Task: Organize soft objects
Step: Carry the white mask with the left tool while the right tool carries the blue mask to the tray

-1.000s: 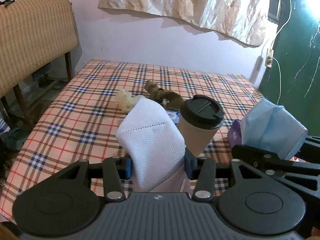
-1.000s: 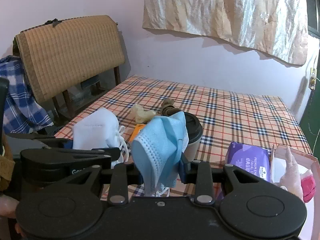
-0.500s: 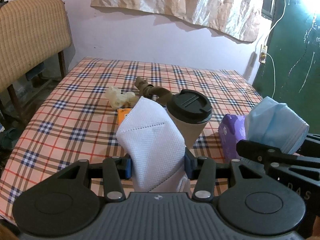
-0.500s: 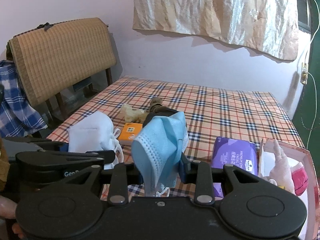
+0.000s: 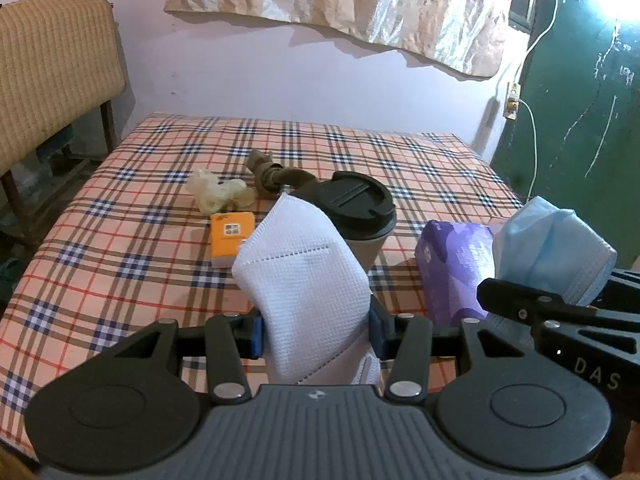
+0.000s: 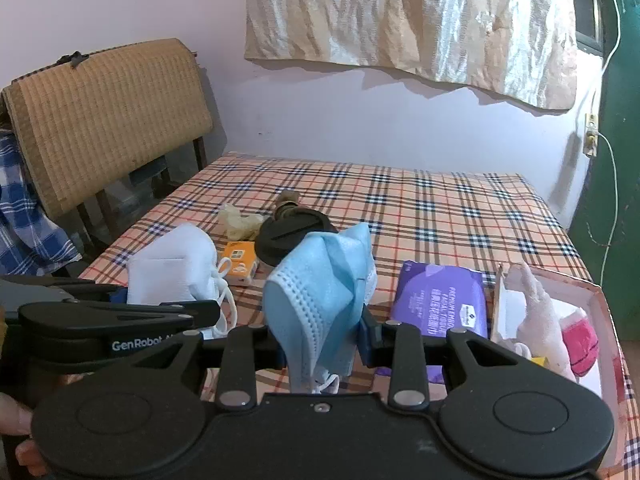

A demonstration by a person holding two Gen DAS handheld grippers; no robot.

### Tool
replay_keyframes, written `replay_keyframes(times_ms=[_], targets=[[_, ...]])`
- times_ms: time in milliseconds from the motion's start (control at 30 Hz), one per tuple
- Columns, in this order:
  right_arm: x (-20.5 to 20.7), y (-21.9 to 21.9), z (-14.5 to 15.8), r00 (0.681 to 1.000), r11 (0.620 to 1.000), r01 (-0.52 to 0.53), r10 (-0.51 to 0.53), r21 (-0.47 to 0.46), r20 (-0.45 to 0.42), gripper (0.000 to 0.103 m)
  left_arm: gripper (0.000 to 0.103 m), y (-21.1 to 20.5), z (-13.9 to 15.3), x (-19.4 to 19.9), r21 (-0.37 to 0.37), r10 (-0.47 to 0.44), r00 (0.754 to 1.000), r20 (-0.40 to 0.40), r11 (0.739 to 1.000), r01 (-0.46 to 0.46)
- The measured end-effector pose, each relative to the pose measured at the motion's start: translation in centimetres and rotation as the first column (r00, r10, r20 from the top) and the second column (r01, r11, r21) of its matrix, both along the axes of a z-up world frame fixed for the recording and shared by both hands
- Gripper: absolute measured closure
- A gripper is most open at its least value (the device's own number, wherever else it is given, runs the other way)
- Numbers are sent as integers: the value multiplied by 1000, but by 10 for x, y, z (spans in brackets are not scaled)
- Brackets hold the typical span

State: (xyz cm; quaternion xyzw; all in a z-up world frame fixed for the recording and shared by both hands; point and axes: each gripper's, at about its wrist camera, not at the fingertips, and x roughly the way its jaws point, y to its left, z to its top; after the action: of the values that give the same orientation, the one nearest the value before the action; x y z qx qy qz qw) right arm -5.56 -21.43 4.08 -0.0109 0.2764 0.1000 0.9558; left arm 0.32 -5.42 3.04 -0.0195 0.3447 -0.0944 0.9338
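Masks fill both of my tongs. My left tongs [image 5: 315,334] are clamped on a white folded mask [image 5: 302,280], which stands up between the blue pads and hides part of the black-lidded cup [image 5: 362,210] behind it. My right tongs [image 6: 322,336] are clamped on a blue surgical mask [image 6: 326,288], its pleated body bunched upward and its ear loops dangling below the fingers. Both are held in the air above the near edge of the checked bench [image 6: 440,208].

On the bench I see an orange tissue packet [image 5: 232,236] just left of the cup, a pale crumpled glove [image 5: 218,192] beyond it, and a brown twisted cloth [image 5: 276,174] lying next to the glove, reaching toward the cup lid. A purple wipes pack [image 6: 440,300] lies flat to the right of the cup, near the bench's front. Just beside it, at the right edge, stands an open pink box [image 6: 600,292] that holds a white plush piece [image 6: 538,312] and a pink item [image 6: 582,338] beside it.

A woven mat [image 6: 108,108] hangs over a frame left of the bench.
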Motion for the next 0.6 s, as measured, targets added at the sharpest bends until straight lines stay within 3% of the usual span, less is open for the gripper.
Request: replay_keyframes(times_ms=[600], targets=[[-5,-29,-3,998,998,66,-66,19,-2,64,55,-28,-3,2,6,-78,997,0,997,78]])
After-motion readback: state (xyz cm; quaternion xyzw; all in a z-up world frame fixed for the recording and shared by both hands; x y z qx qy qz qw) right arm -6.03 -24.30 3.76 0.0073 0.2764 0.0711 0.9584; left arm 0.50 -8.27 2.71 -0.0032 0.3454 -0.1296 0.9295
